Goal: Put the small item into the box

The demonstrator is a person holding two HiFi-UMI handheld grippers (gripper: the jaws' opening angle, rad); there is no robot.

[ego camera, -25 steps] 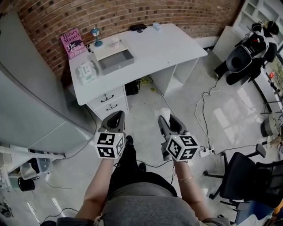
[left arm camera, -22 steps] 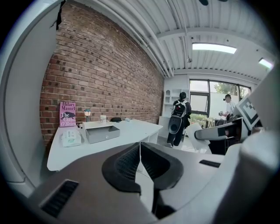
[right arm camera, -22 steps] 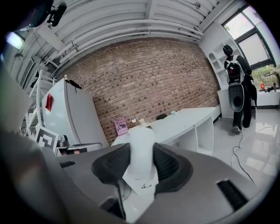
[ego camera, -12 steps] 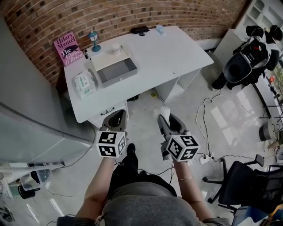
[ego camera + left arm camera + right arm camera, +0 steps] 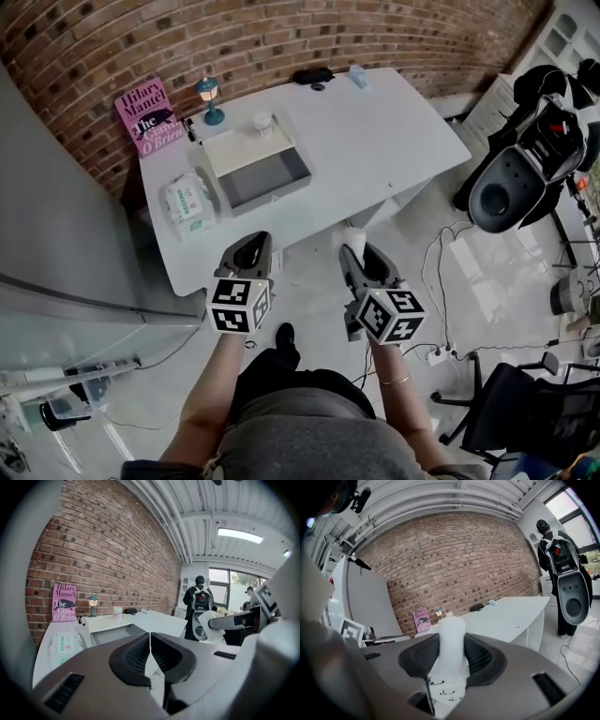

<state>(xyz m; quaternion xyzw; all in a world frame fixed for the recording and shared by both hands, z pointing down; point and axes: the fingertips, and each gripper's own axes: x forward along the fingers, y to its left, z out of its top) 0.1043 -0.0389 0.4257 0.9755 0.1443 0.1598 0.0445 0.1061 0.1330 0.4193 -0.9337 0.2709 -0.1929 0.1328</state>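
Note:
A grey open box (image 5: 265, 176) lies on the white desk (image 5: 394, 131), its pale lid part behind it; it also shows in the left gripper view (image 5: 117, 629). My right gripper (image 5: 354, 247) is shut on a small white cylinder (image 5: 352, 235), which stands up between the pads (image 5: 451, 641). It hovers over the floor just short of the desk's front edge. My left gripper (image 5: 251, 251) is beside it at the same height, jaws shut with nothing between them (image 5: 150, 639).
On the desk stand a pink book (image 5: 147, 113), a small teal lamp (image 5: 208, 98), a wipes pack (image 5: 188, 202), a little cup (image 5: 262, 124) and a black object (image 5: 312, 75). A grey panel (image 5: 56, 234) stands left. Cables and a power strip (image 5: 436, 354) lie right.
The desk has come nearer and lower in the head view, so the grippers now hang just before its front edge. The right gripper keeps the white cylinder; the left stays shut.

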